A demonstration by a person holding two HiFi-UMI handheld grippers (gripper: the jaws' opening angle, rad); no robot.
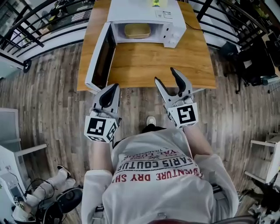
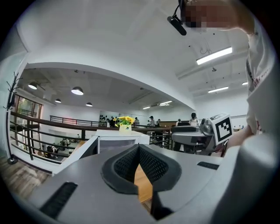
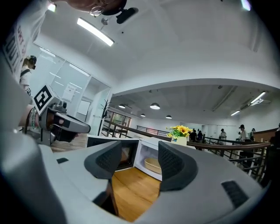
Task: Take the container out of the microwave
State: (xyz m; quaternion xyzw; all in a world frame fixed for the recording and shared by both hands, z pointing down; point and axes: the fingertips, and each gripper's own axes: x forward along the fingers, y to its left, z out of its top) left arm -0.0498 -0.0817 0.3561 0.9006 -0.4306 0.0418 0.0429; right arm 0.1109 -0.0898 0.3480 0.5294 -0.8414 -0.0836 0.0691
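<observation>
Wooden table [image 1: 175, 65] holds a white microwave [image 1: 144, 11], door [image 1: 101, 57] swung wide, tan container [image 1: 137, 30] sitting inside. Left gripper [image 1: 113, 87] is pinched closed on nothing, right gripper [image 1: 165, 75] is spread apart and empty, both near the table's front edge.

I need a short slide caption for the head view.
Open microwave, tan container inside; left gripper shut, right gripper open.

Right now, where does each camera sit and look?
Head view: on the person's head, looking down at table, microwave, left gripper, right gripper, shirt.
Left gripper view: on left gripper, facing microwave; shut fingers show.
Right gripper view: on right gripper, facing microwave; open fingers show.
Head and right gripper views share the container.
</observation>
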